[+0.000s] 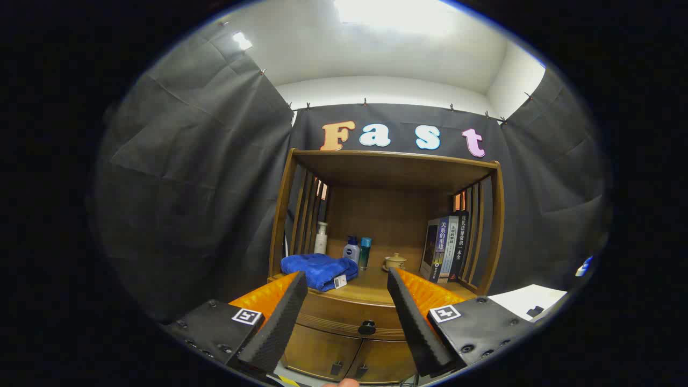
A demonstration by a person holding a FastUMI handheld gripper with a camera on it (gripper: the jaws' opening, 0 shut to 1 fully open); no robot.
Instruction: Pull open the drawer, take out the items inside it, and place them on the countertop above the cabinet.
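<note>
Gripper view shows the gripper released, fingers spread, just ahead of the drawer, which looks closed with its knob untouched; opening, emptying and placing on the countertop all remain.

gripper | jaws spread wide | nothing held | level

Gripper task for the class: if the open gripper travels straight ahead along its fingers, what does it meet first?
Probably the closed drawer front, near its dark knob, which lies between the fingers of the open gripper. Depth is unclear; aimed slightly higher, it would pass over the countertop.
</note>
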